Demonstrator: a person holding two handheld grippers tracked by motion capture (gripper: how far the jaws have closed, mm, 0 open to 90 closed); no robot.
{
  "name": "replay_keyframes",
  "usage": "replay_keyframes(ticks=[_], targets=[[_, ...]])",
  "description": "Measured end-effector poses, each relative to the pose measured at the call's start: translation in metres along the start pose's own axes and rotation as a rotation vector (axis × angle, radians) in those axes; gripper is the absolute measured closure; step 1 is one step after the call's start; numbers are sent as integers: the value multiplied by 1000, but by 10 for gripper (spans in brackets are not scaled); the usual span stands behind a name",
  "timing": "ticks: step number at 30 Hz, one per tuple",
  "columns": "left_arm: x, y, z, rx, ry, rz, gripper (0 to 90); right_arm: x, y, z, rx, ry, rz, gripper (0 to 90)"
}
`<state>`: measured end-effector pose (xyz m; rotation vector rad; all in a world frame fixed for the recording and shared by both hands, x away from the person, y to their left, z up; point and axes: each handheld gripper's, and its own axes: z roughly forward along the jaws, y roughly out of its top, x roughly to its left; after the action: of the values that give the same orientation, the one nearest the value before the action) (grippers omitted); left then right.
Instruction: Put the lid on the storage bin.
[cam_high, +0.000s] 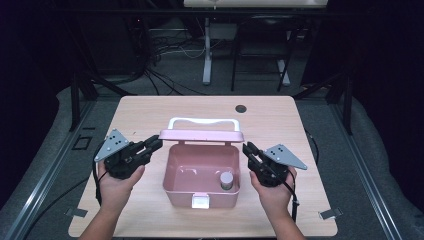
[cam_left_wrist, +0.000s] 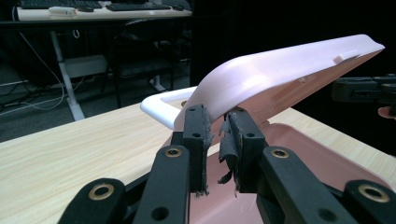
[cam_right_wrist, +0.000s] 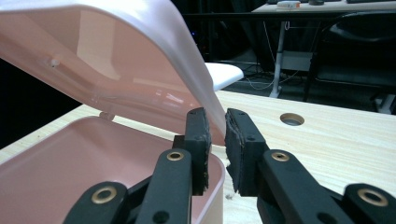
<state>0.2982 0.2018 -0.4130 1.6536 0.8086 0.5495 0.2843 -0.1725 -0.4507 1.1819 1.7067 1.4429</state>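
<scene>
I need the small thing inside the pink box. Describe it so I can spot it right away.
Start at the pink box in the middle of the wooden table, with its lid raised at the back. Look into its near right corner: a small jar stands upright there. It is the sole item inside, with a grey round cap, right of the white latch.

High overhead view; two close fingers-level views sharing the pink lid (cam_high: 201, 135).
</scene>
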Motion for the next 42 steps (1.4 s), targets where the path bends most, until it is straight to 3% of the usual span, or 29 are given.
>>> replay_keyframes(ticks=[9,16,19,22,27,38,42], targets=[[2,1,0,3,-9,-10,776,-10,0,-6,4,-27,25,779],[1,2,0,11,-13,-18,767,-18,2,0,20,-17,36,708],[0,0,0,20,-2,4,759,-20,4,3,26,-8,48,673],[-1,-4,1,33,-3,16,741,-22,5,4,47,-5,41,658],[-2,-10,-1,44,-15,16,737,-25,6,6,34,4,34,589],[-5,-11,-11,35,-22,29,730,-27,6,6,37,19,28,573],[-5,-14,-13,38,-31,15,711,-27,6,6,39,23,27,568]])
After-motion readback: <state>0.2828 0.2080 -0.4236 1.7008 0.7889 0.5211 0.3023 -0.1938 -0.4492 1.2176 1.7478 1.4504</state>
